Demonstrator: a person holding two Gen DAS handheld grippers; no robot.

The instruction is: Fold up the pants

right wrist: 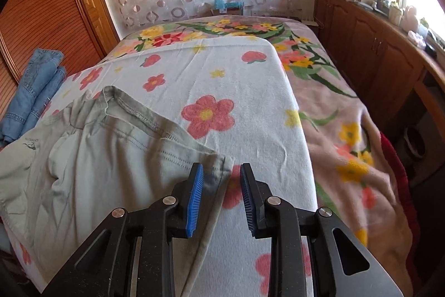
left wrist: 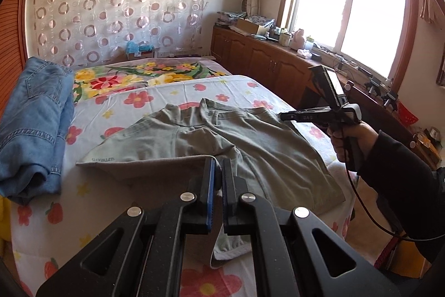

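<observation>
Flowered bed [right wrist: 250, 91] — 1 grey pants [left wrist: 250, 146], 1 folded jeans [left wrist: 36, 113], 2 tools.

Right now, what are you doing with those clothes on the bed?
A person is folding grey-green cotton pants on the flowery bed sheet. The left hand-held gripper is shut on a fold of the pants. The right hand-held gripper stands open at the pants' corner, gripping nothing. Folded blue denim jeans lie beside them.

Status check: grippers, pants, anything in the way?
Left gripper shut on pants hem. Right gripper open at their edge, nothing pinched. Jeans off to the side, clear of the fold.
</observation>
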